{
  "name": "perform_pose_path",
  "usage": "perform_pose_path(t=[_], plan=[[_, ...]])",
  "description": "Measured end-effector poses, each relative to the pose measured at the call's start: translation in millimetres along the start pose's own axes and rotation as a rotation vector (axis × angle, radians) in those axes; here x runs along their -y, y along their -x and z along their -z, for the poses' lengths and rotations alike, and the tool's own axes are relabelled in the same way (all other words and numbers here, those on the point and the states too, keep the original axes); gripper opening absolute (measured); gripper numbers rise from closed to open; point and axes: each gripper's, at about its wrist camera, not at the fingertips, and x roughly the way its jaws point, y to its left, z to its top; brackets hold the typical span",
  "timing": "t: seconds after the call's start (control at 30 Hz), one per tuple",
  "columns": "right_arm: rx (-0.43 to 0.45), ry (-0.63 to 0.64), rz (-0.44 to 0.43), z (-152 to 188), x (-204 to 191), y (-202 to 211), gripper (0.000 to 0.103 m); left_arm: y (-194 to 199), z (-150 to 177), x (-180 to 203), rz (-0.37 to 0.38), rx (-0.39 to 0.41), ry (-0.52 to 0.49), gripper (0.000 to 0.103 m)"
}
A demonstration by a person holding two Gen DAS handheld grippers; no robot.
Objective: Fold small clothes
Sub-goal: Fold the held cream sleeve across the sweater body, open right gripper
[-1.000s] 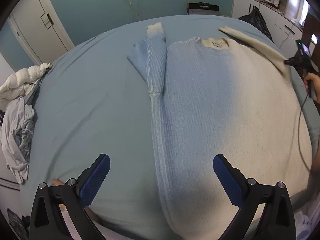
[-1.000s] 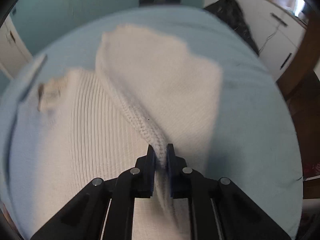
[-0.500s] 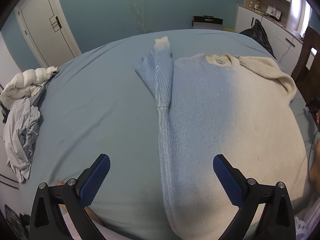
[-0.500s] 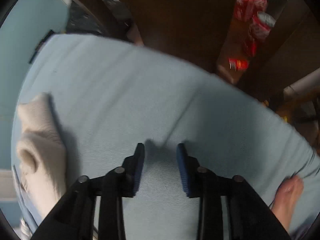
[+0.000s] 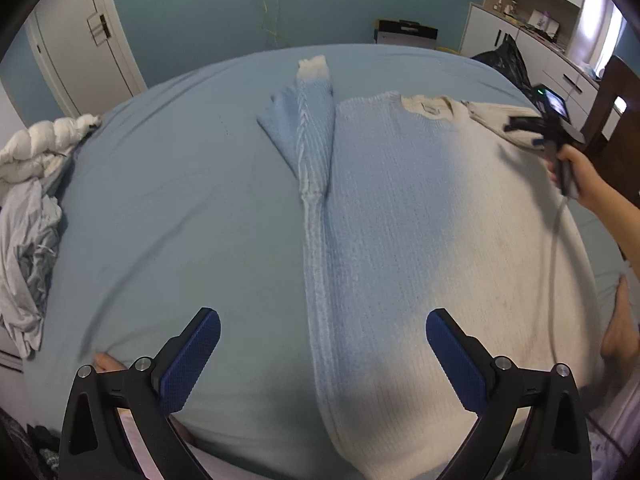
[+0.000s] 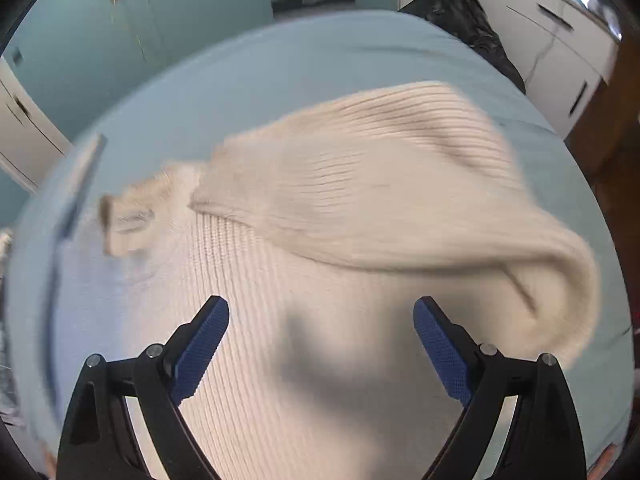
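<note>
A knit sweater [image 5: 420, 220], blue fading to cream, lies flat on the blue bed [image 5: 180, 200]. Its left sleeve [image 5: 314, 128] is folded up along the body. My left gripper [image 5: 322, 344] hovers open over the sweater's left hem edge, holding nothing. At the far right a hand holds my right gripper [image 5: 524, 134] by the cream right sleeve [image 5: 494, 116]. In the right wrist view that gripper [image 6: 320, 328] is opening wide above the sweater body [image 6: 260, 360], nothing between its pads. The cream sleeve [image 6: 380, 184] lies bunched across the shoulder, beside the collar [image 6: 132, 216].
A heap of white and grey clothes [image 5: 28, 208] sits at the bed's left edge. A black bag [image 5: 504, 60], white cabinets [image 5: 556, 68] and a wooden chair [image 5: 616, 100] stand to the right. A cable [image 5: 556, 260] hangs from the right gripper; a foot [image 5: 620, 332] rests nearby.
The right gripper, shut on the sleeve's edge a second ago, let go, swung out over the bed's side and came back over the sweater with jaws wide. The left gripper barely moved.
</note>
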Motion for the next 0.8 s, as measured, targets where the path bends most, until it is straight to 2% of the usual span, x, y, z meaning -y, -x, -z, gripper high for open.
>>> perform_pose_path(t=[0.13, 0.27, 0.37, 0.4, 0.43, 0.47, 0.5, 0.57, 0.6, 0.67, 0.8], plan=[[0.101, 0.067, 0.059, -13.7, -29.7, -23.6, 0.091, -8.8, -0.8, -9.9, 0.007, -0.039, 0.024, 0.103], [0.05, 0.151, 0.12, -25.5, -61.1, -46.3, 0.091, -8.9, -4.2, -19.1, 0.072, -0.072, 0.04, 0.103], [0.023, 0.116, 0.1, -35.4, -59.2, -54.6, 0.091, 6.0, -4.1, -30.6, 0.07, -0.003, 0.058, 0.103], [0.027, 0.111, 0.11, -34.8, -51.6, -57.6, 0.087, 9.1, -2.5, -33.7, 0.065, 0.006, 0.059, 0.103], [0.029, 0.106, 0.156, -35.8, -41.4, -57.3, 0.079, 10.7, -1.9, -35.8, 0.061, 0.011, 0.06, 0.103], [0.021, 0.094, 0.185, -36.8, -30.9, -58.6, 0.043, 12.9, -1.2, -38.2, 0.058, 0.016, 0.064, 0.103], [0.003, 0.054, 0.169, -38.0, -16.0, -60.2, 0.02, 14.8, -0.8, -40.2, 0.059, 0.021, 0.067, 0.103], [0.037, -0.079, 0.01, -37.8, 20.3, -42.6, 0.011, 17.3, -1.8, -42.7, 0.058, 0.031, 0.07, 0.103], [0.083, -0.11, -0.016, -36.6, 37.0, -24.8, 0.011, 19.0, -2.5, -43.3, 0.058, 0.037, 0.072, 0.103], [0.208, -0.101, 0.008, -33.8, 55.5, 17.7, 0.01, 22.6, -3.8, -43.5, 0.064, 0.05, 0.074, 0.103], [0.432, -0.121, -0.142, -23.4, 78.6, 112.3, 0.01, 24.4, -6.9, -38.3, 0.065, 0.063, 0.064, 0.103]])
